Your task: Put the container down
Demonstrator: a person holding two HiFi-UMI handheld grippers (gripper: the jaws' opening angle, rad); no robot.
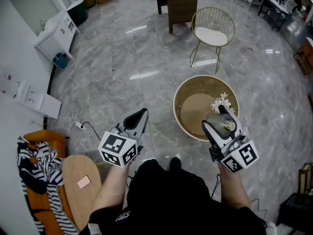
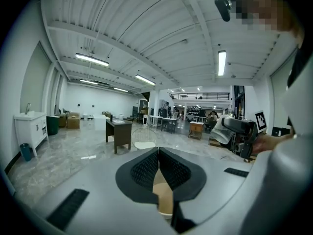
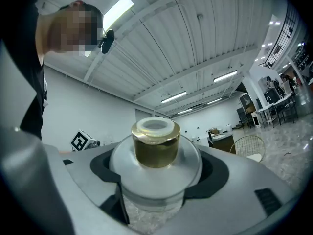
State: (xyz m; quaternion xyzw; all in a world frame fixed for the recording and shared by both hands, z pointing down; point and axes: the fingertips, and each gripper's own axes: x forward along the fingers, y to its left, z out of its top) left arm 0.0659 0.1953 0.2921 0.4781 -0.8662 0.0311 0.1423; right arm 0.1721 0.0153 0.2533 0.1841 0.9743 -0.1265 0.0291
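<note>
The right gripper (image 3: 156, 177) had its two jaws shut tight on the container (image 3: 155, 148), one jaw on each side of its clear body. The container had a gold ring round its neck and a white top. It was up in the air in the gripper, not set down on anything. In the head view it showed over the near edge of a round table (image 1: 182, 94) with a gold rim. Small pale flowers (image 1: 221, 102) sat on that table, just past the container.

The left gripper (image 2: 158, 155) had its jaws closed together with nothing between them. It was off to the left, well apart from the container, over the shiny gray floor (image 1: 122, 67).

Farther off stood a gold wire chair (image 1: 212, 31) with a white seat, and a dark desk (image 1: 177, 6). Near the person's left arm was a wooden table (image 1: 73, 168) with a pink card (image 1: 83, 182) on it, and a striped cloth (image 1: 32, 163) beside it.
</note>
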